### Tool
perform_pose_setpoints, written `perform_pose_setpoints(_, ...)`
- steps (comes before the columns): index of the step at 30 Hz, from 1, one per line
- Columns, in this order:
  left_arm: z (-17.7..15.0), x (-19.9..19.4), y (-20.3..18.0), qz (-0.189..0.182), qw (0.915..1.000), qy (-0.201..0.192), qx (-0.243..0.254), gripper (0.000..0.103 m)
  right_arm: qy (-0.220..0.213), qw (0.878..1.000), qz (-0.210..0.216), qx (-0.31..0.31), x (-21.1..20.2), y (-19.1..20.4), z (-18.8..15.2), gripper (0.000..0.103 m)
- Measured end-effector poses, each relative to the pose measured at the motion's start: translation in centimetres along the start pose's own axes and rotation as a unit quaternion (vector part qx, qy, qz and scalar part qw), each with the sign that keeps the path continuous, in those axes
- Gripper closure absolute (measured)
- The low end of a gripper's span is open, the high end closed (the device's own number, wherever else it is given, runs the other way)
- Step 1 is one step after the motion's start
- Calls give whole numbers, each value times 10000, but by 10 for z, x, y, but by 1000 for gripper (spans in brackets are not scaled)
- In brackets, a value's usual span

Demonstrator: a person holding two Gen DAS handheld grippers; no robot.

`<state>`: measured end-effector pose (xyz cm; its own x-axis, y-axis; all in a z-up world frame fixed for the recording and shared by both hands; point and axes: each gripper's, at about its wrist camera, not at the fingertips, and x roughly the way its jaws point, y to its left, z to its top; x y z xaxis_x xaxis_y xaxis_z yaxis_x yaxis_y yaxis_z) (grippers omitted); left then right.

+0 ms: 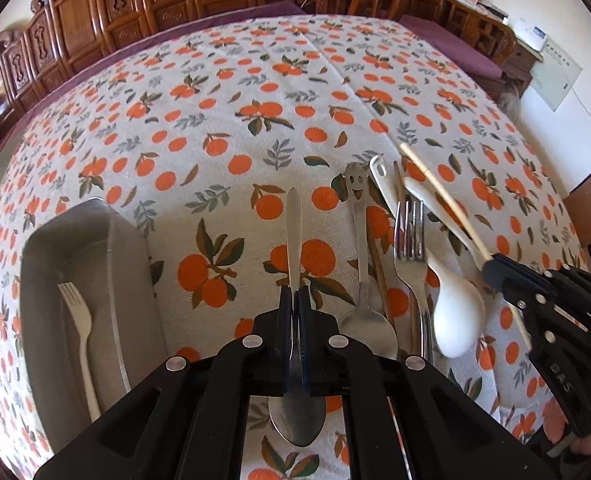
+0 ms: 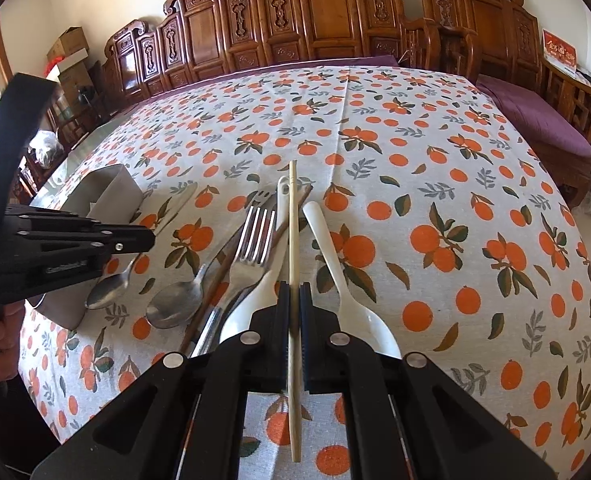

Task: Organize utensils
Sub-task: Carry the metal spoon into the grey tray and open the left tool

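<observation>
Now two white spoons [image 2: 327,264], three forks [image 2: 255,236].

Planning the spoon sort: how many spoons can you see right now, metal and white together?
4. One metal spoon in the left gripper; a smiley-handled metal spoon and two white spoons in the pile. More may hide beneath.

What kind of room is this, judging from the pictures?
Probably a home dining or living room: carved brown wooden furniture behind, an orange-fruit printed tablecloth, and a purple-cushioned wooden bench.
</observation>
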<state>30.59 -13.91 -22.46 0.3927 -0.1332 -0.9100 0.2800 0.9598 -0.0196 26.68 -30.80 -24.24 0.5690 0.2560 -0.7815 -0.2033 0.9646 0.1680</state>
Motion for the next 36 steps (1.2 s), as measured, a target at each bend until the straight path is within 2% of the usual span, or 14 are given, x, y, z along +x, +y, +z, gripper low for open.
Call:
perform_pose_setpoints(12, -19, -52, 37, -103, 9991, -411, -96, 101, -148, 9993, 216, -251, -8, 34, 4, 97)
perform_pose_setpoints(21, -28, -82, 69, 144, 9972, -724, -103, 100, -298, 9973, 463, -487, -18, 69, 3, 97)
perform_pose_setpoints(25, -36, -79, 85, 274, 9968, -730, -145, 100, -305, 9962, 534, -621, -19, 82, 2, 97)
perform_pose_setpoints(30, -46, -55, 108, 318, 9976, -511, -349, 100, -247, 9963, 501, -652, -15, 81, 1, 97)
perform_pose_setpoints(36, -54, -27, 118, 313, 9980, -217, -501, 100, -172, 9971, 418, -620, -10, 76, -2, 97)
